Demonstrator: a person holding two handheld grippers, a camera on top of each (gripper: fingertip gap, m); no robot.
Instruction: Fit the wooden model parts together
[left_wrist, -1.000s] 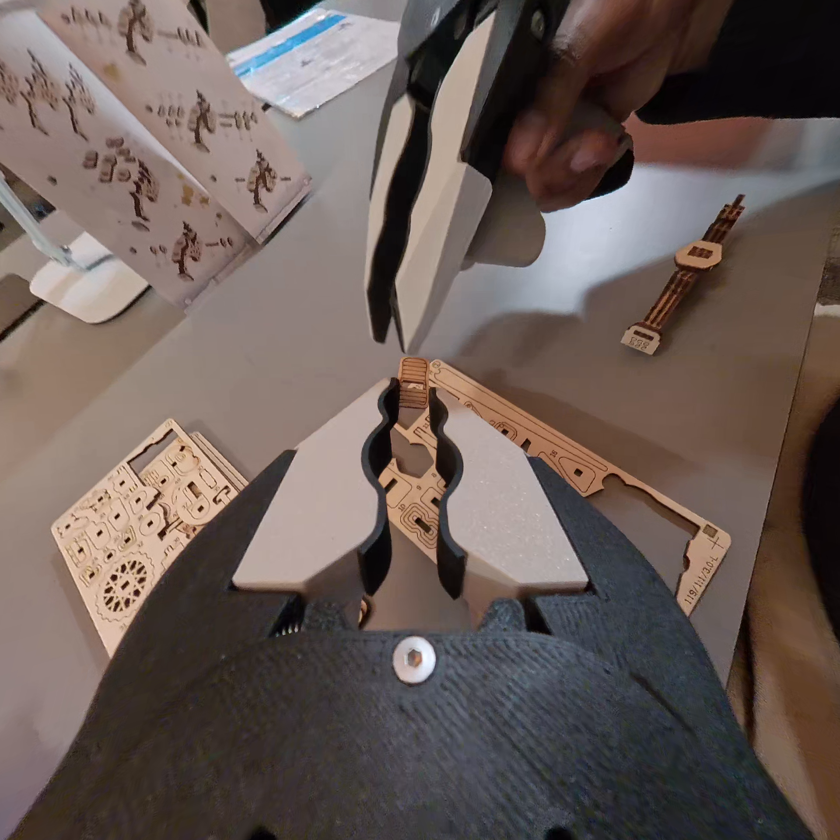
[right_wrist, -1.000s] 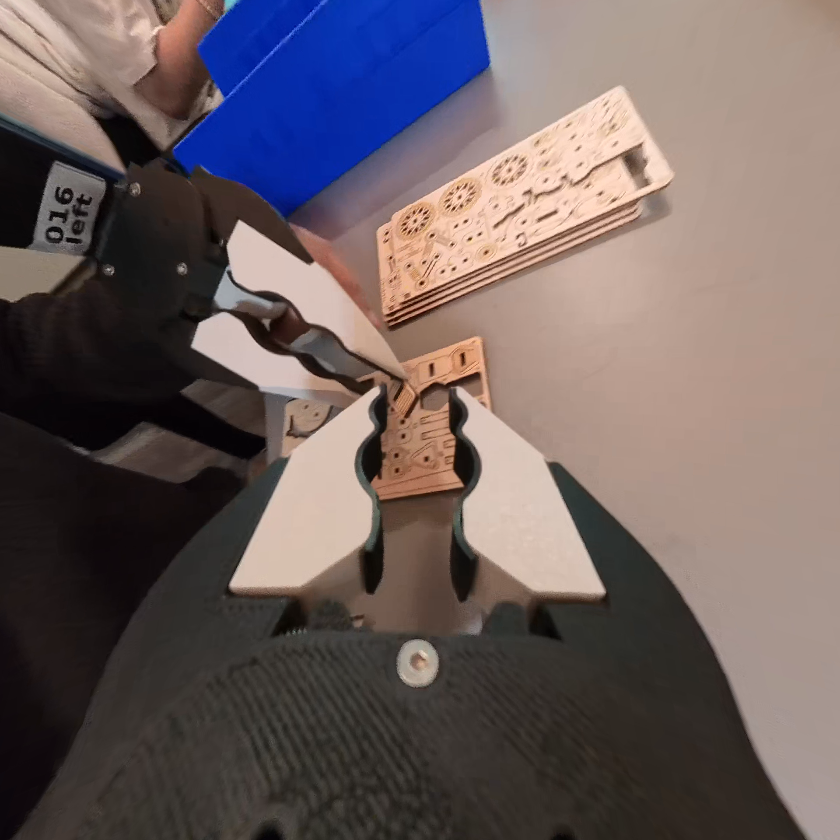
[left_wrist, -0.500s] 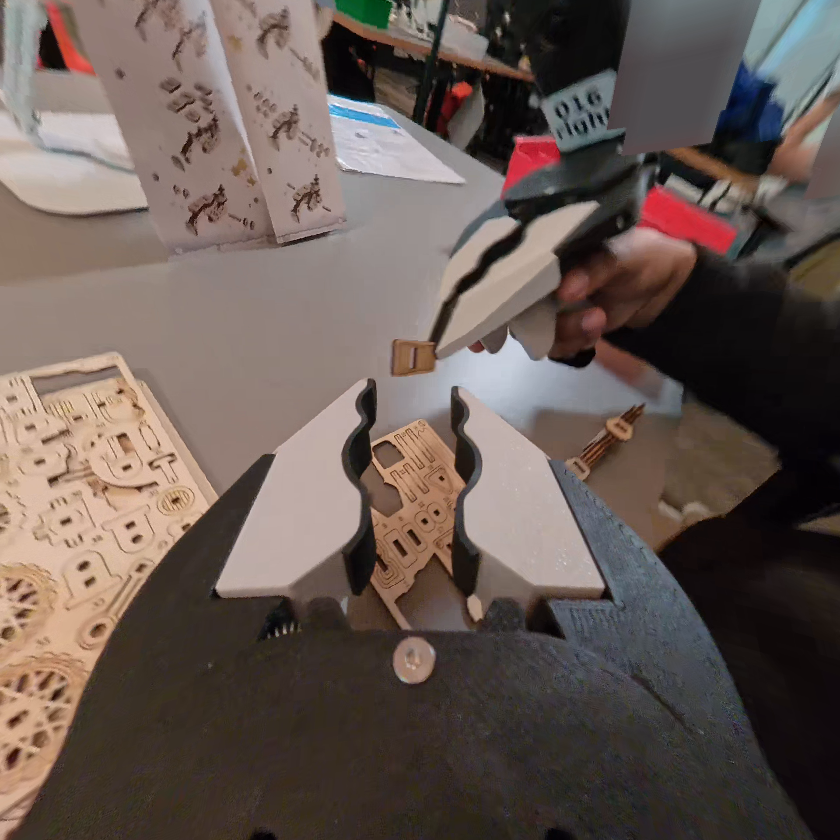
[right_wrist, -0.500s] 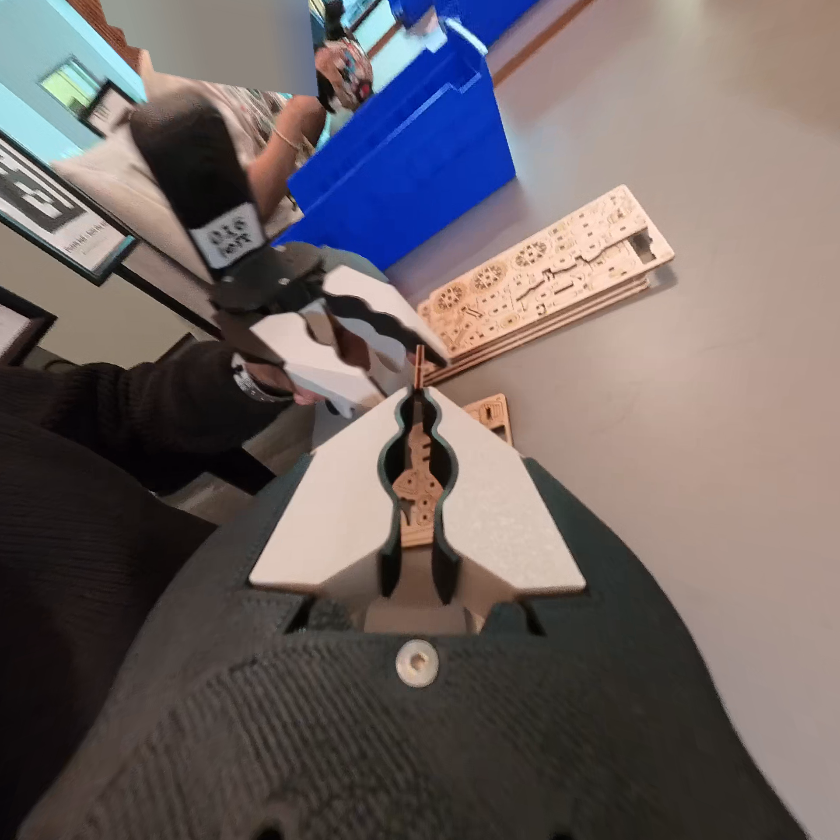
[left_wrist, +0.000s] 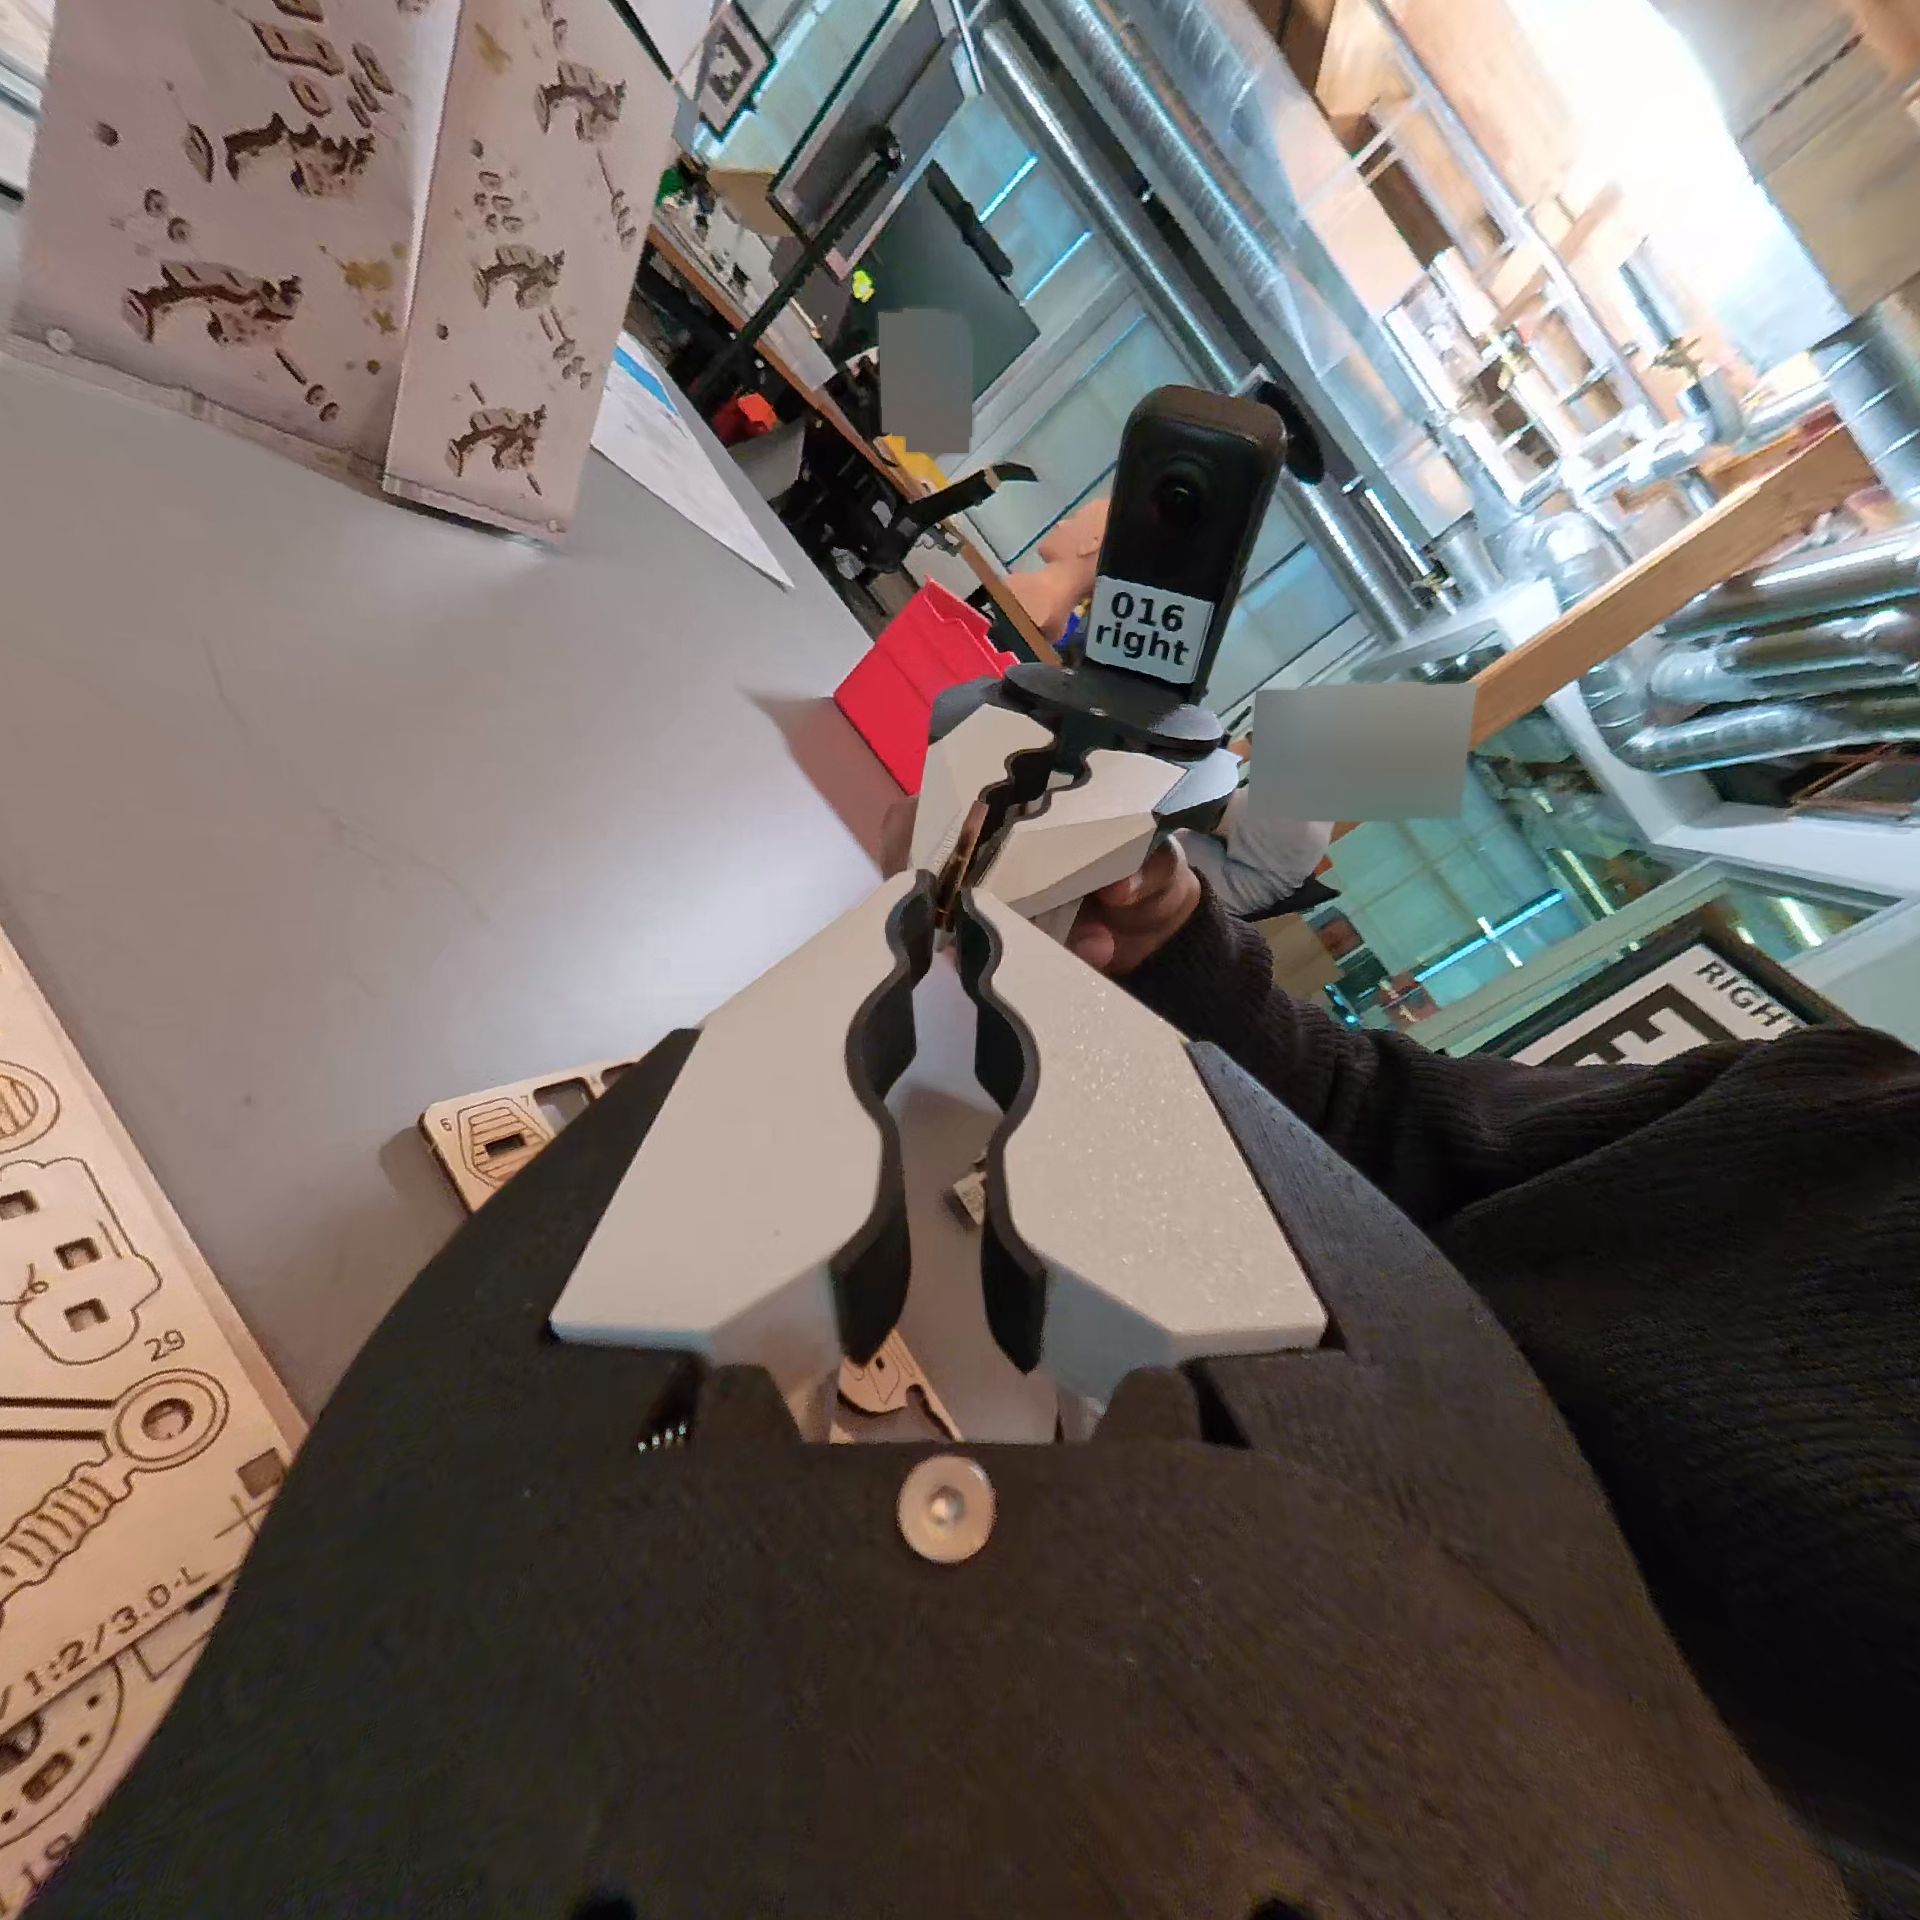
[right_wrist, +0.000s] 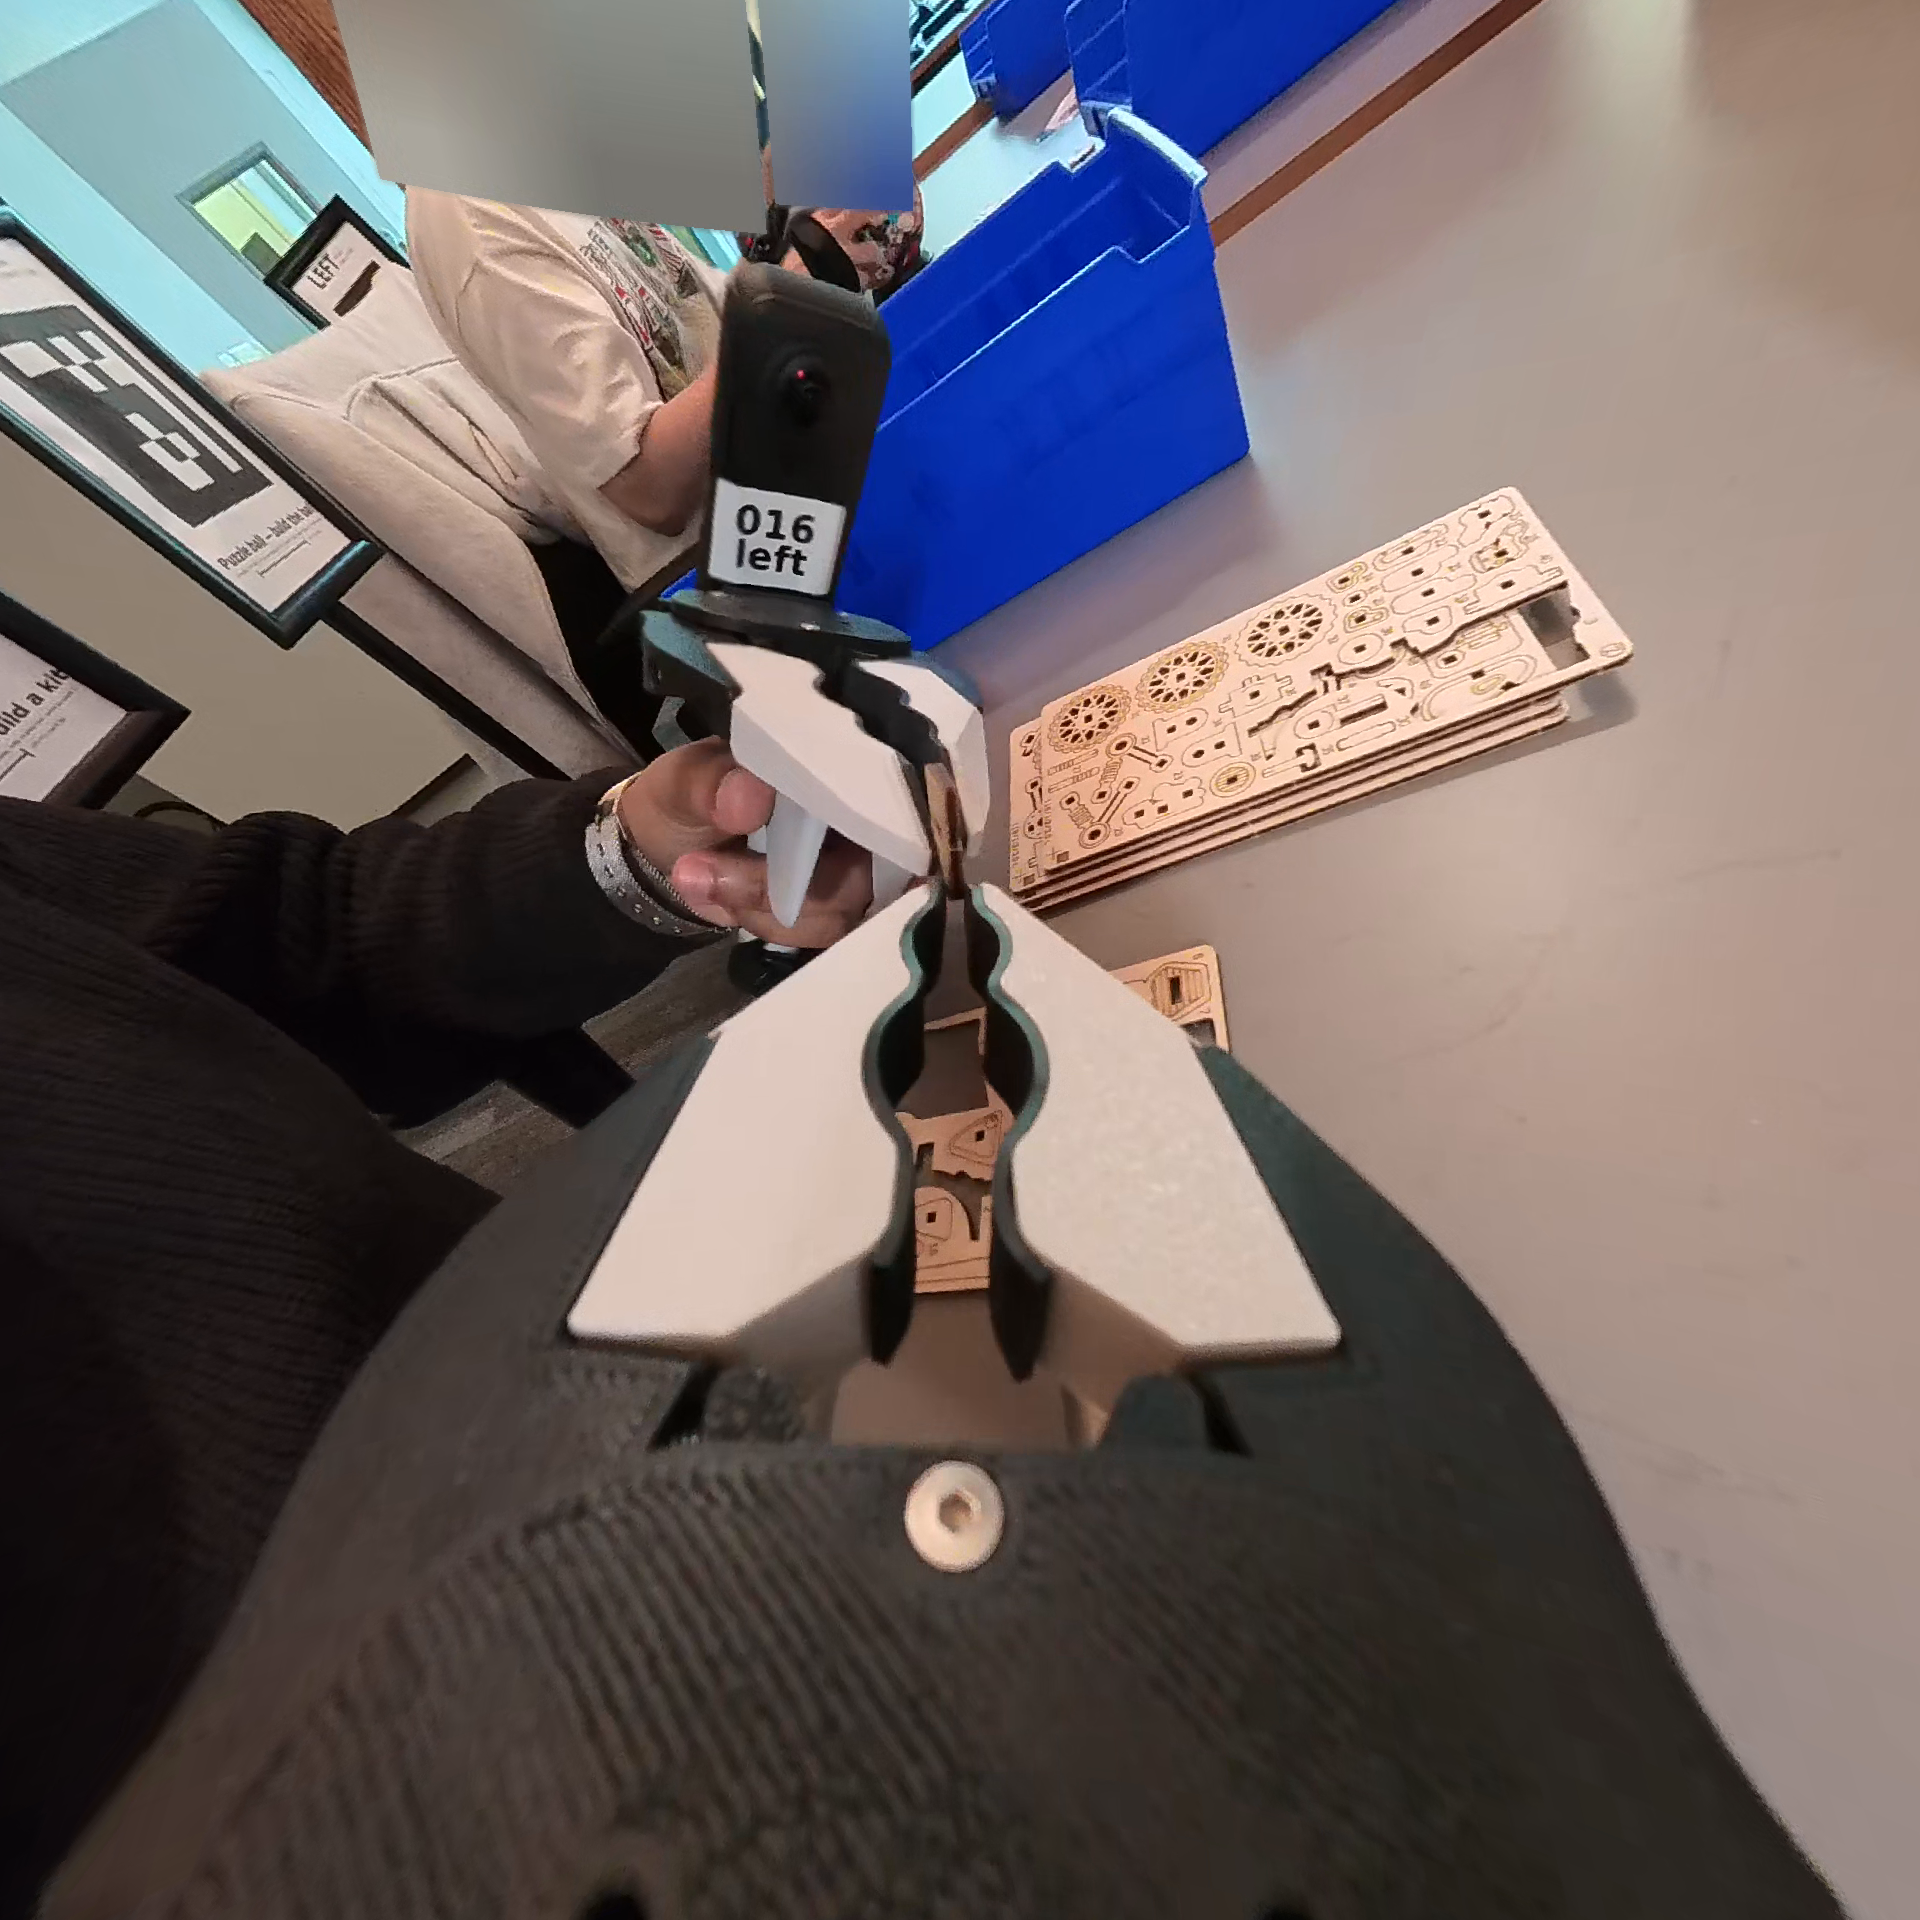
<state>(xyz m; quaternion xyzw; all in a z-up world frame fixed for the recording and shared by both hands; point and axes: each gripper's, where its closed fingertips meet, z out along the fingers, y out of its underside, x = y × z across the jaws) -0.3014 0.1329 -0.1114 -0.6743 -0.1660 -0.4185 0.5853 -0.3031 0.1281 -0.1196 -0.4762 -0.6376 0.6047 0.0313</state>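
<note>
Blue bin (right_wrist: 1049, 436) sits beside stacked wooden sheets (right_wrist: 1309, 696).

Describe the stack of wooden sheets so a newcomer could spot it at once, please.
Find the big blue bin on the grey table. Just beside it lies a stack of pale wooden sheets. Unlike the single sheet by the right tongs, it is several layers thick, with gear-wheel cutouts.

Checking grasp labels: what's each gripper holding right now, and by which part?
Both grippers meet tip to tip in the air on one small wooden piece: right gripper pinches its near edge, left gripper the opposite edge. Whether it is one part or two cannot be told.
</note>
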